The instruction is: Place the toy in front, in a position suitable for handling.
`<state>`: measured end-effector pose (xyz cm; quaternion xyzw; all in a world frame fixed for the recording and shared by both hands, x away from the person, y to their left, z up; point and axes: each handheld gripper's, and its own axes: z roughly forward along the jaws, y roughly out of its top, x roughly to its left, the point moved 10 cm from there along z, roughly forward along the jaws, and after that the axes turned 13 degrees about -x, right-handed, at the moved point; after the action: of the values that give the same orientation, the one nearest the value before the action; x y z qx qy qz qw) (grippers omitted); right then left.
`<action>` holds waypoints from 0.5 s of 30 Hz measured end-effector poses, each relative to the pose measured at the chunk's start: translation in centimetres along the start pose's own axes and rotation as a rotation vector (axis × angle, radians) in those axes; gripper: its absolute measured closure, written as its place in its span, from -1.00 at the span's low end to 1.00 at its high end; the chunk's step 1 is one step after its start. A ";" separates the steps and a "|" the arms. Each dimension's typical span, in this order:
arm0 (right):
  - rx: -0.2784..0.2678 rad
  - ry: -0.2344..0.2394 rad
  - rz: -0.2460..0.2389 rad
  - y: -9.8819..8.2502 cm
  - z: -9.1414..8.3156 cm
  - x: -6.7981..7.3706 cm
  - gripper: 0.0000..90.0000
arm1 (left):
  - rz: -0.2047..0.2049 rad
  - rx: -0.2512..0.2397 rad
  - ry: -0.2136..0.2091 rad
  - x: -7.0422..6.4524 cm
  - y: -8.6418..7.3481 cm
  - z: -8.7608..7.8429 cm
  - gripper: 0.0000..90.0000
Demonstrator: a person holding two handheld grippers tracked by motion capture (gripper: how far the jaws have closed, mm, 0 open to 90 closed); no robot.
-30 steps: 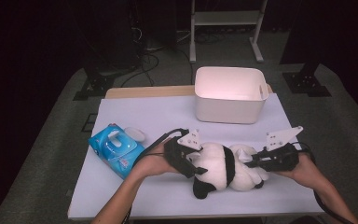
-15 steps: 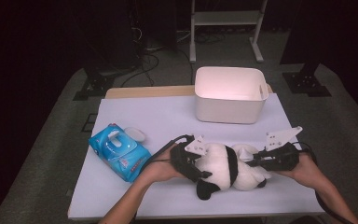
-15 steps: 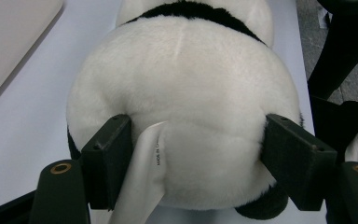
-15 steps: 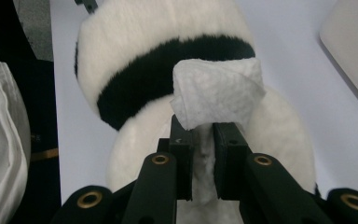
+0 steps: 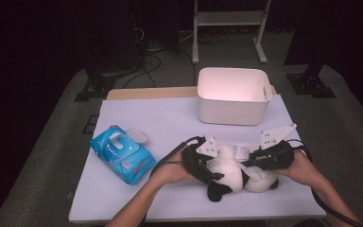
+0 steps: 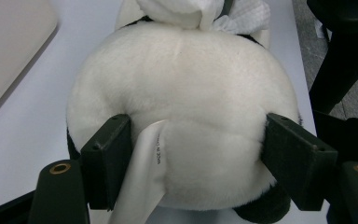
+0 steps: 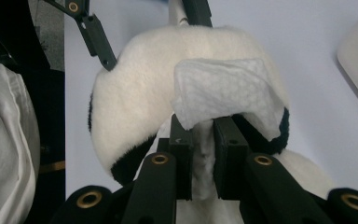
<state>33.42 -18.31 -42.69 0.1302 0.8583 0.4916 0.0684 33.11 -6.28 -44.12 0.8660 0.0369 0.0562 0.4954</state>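
White wipe pinched, panda braced — wiping step.

My right hand-held gripper (image 7: 200, 140) is clamped narrow on the folded wipe (image 7: 226, 91), pressed to the plush panda (image 5: 234, 172) lying on the worktop (image 5: 170, 123) in front of the tub (image 5: 234, 94). My left hand-held gripper (image 6: 198, 154) straddles its head wide, pads touching fur. I'd keep that brace firm and drag the wipe in short strokes so it doesn't slip free.
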 end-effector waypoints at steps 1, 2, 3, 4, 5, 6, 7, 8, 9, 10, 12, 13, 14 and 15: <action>0.000 -0.005 0.000 -0.1 -0.1 0.0 0.76 | 0.005 0.001 -0.004 0.0 0.0 -0.1 -0.41; -0.001 -0.007 -0.001 -0.2 -0.3 0.0 0.76 | 0.007 0.002 -0.004 0.0 0.1 -0.2 -0.42; 0.001 -0.013 -0.001 -0.3 -0.5 -0.1 0.76 | 0.010 0.004 -0.005 0.0 0.1 -0.3 -0.43; 0.008 -0.023 -0.001 -0.6 -0.7 -0.2 0.75 | 0.019 0.004 -0.008 0.0 0.2 -0.5 -0.44; 0.006 -0.028 0.009 -0.8 -1.0 -0.3 0.75 | 0.014 -0.003 -0.009 -0.1 0.2 -0.5 -0.45; 0.007 -0.030 0.012 -1.0 -1.2 -0.4 0.75 | 0.026 0.002 -0.015 -0.1 0.1 -0.7 -0.46; 0.008 -0.034 0.019 -1.2 -1.5 -0.4 0.75 | 0.034 0.001 -0.016 -0.1 0.1 -0.8 -0.48; 0.009 -0.038 0.021 -1.4 -1.7 -0.4 0.75 | 0.041 0.003 -0.020 -0.2 0.1 -0.9 -0.48; 0.010 -0.041 0.027 -1.6 -2.0 -0.4 0.75 | 0.036 -0.003 -0.023 -0.3 0.1 -1.1 -0.48; 0.010 -0.047 0.030 -1.7 -2.2 -0.5 0.75 | 0.040 -0.005 -0.028 -0.3 0.1 -1.2 -0.48; 0.010 -0.054 0.034 -2.0 -2.7 -0.4 0.75 | 0.044 -0.005 -0.030 -0.4 0.0 -1.1 -0.48; 0.010 -0.055 0.036 -2.1 -2.8 -0.4 0.75 | 0.046 -0.002 -0.029 -0.5 -0.1 -1.0 -0.48; 0.009 -0.055 0.037 -2.1 -2.8 -0.3 0.75 | 0.048 -0.001 -0.027 -0.5 -0.1 -0.9 -0.47; 0.008 -0.057 0.036 -2.1 -2.8 -0.3 0.75 | 0.054 0.007 -0.023 -0.5 -0.2 -0.8 -0.47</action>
<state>32.64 -21.75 -43.10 0.1598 0.8555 0.4853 0.0836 32.55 -5.54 -43.89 0.8691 0.0082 0.0592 0.4910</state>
